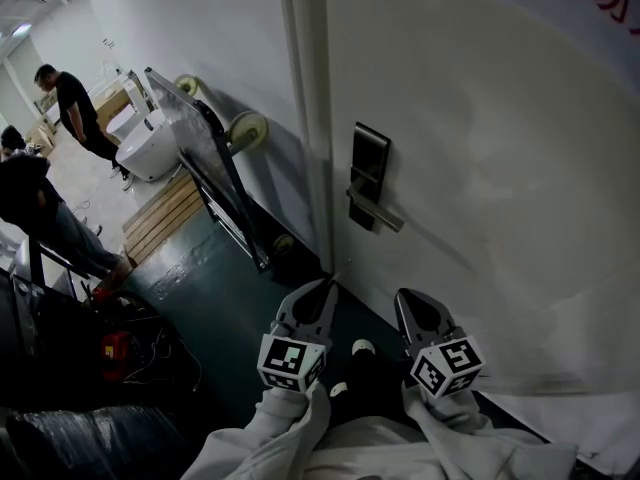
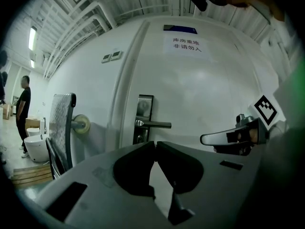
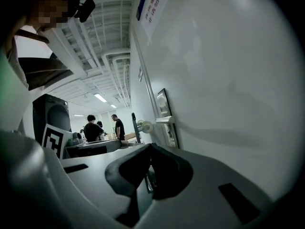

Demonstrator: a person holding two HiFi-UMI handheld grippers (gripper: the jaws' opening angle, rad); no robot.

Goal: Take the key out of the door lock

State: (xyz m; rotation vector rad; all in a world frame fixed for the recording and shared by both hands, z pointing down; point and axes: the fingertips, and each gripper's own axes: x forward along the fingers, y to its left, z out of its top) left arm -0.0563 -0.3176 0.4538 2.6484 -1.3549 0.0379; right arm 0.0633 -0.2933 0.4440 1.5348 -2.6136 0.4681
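Left gripper (image 2: 155, 143) closed, door notice (image 2: 187, 44) ahead

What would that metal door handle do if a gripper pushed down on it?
The door handle looks like rigid metal, so it probably would not flex. It is a horizontal lever on the lock plate, so it would likely pivot downward. Its smooth sheen suggests jaws might slip.

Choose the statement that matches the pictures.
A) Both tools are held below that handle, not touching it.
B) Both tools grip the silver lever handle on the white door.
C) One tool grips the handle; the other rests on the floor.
A: in the head view the left tool and right tool sit lower than the silver lever handle on the white door, with bare door between.
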